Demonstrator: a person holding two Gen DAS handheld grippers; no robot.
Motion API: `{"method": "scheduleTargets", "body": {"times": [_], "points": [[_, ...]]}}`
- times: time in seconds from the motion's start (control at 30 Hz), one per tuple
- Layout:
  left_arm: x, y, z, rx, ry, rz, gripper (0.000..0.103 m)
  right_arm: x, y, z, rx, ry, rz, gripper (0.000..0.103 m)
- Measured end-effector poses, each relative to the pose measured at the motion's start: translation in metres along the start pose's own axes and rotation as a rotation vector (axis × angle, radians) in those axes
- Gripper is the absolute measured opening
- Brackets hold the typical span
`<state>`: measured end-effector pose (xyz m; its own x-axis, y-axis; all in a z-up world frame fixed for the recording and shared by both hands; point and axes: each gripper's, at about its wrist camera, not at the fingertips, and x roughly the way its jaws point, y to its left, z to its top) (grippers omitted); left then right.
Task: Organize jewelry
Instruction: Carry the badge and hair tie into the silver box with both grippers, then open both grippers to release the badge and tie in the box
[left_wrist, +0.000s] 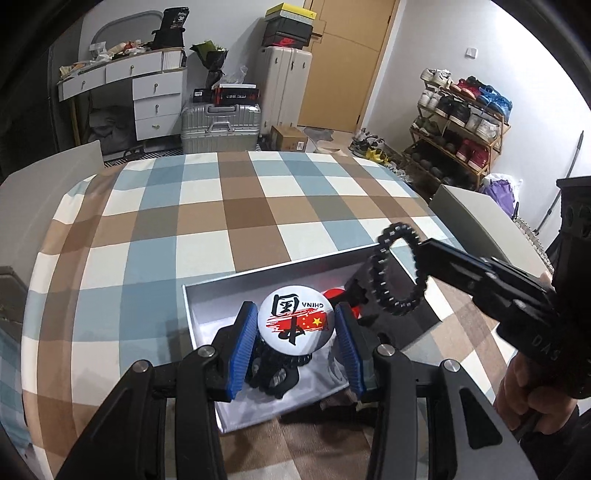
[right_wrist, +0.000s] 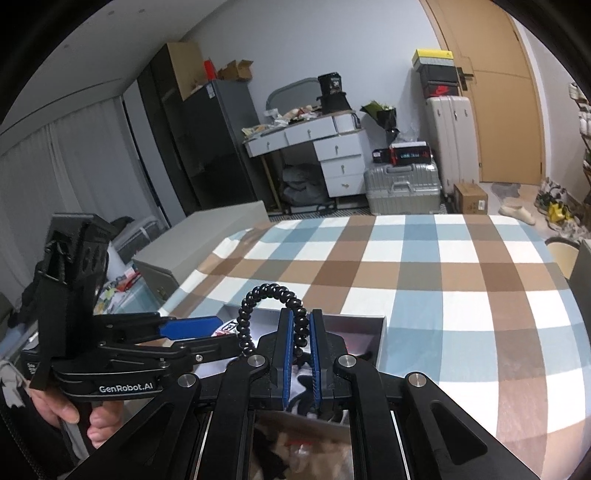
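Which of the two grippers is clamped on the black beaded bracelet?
The right gripper: its blue pads pinch the black beaded bracelet above the box. The left gripper instead holds the round white badge.

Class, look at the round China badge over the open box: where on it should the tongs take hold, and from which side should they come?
Grip the badge by its rim, pads on opposite edges, coming from the near side as the left tongs do now. Its flat round face offers nothing to pinch; only the thin edge does. The right tongs hold the black bead bracelet above the box.
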<state>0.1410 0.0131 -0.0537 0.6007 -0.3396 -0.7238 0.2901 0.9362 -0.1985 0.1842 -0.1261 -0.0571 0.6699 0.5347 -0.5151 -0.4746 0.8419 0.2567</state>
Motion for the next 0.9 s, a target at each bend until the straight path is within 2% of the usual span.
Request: {"method": "scheduleTargets", "body": {"times": [0.23,0.7,0.9], "points": [[0.011,0.004,0.001,-0.021,0.027,-0.016,0.037,0.019,-0.007,-0.005,0.010,0.038,-0.018,0.008],[0.019,0.004,0.003,-0.016,0.052,-0.024,0.037,0.027,-0.010,-0.006,0.023,0.064,-0.022,0.010],[0.016,0.002,0.005,-0.009,0.031,-0.020,0.038,0.023,-0.013,-0.005,0.049,0.047,-0.029,0.013]]}}
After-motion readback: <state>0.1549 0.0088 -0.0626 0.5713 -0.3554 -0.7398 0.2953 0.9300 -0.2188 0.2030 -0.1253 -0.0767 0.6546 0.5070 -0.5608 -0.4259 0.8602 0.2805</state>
